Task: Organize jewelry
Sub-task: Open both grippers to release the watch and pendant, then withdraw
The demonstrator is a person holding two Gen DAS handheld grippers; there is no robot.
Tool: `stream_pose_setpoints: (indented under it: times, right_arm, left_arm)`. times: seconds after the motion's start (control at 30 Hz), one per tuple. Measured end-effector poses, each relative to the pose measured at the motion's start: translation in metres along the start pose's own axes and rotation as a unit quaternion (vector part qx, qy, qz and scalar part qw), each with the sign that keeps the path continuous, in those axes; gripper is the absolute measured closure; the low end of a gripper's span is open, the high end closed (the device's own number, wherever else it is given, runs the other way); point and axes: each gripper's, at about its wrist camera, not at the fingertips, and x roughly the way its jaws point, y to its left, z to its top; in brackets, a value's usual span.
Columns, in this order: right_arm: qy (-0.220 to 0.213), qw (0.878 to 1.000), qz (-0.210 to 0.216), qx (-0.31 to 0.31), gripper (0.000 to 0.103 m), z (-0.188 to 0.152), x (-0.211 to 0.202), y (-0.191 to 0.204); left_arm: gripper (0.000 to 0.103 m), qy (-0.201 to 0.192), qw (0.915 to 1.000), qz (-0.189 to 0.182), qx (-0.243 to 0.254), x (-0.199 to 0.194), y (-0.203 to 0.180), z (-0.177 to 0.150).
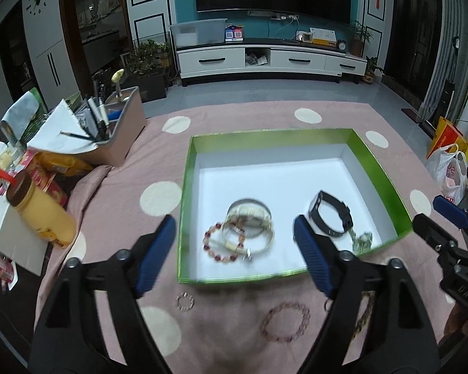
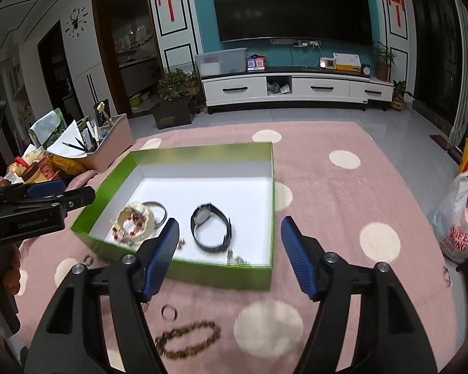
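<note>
A green box (image 1: 184, 187) with a white floor lies on the pink dotted cloth. Inside it are a silver bangle (image 1: 249, 218), a red bead bracelet (image 1: 223, 244), a black watch (image 1: 330, 218) and a small silvery piece (image 1: 363, 240). On the cloth in front lie a small beaded ring (image 1: 184, 301), a pink bead bracelet (image 1: 285, 321), a brown bead bracelet (image 2: 187, 341) and a metal ring (image 2: 169, 312). My left gripper (image 1: 234, 218) hangs open above the box's near edge, holding nothing. My right gripper (image 2: 230, 220) is open and holds nothing, over the near wall by the black watch (image 2: 210, 230).
A pink pen holder (image 1: 121, 131) with papers stands at the back left. A yellow bottle (image 1: 40, 212) and snack packs crowd the left edge. A plastic bag (image 2: 461, 218) sits on the floor at the right. A TV cabinet (image 1: 265, 59) lines the far wall.
</note>
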Motion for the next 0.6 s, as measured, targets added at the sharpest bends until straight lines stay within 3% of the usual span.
stream_pose_setpoints:
  times: [0.07, 0.6]
  right_arm:
    - [0.003, 1.000, -0.004, 0.007, 0.028, -0.005, -0.008, -0.003]
    - [0.009, 0.999, -0.041, -0.009, 0.019, -0.047, -0.077, 0.005]
  left_arm:
    - [0.015, 0.000, 1.0000, 0.000, 0.001, -0.010, 0.002, -0.008]
    - [0.003, 0.014, 0.9997, -0.002, 0.021, -0.063, 0.006, -0.088]
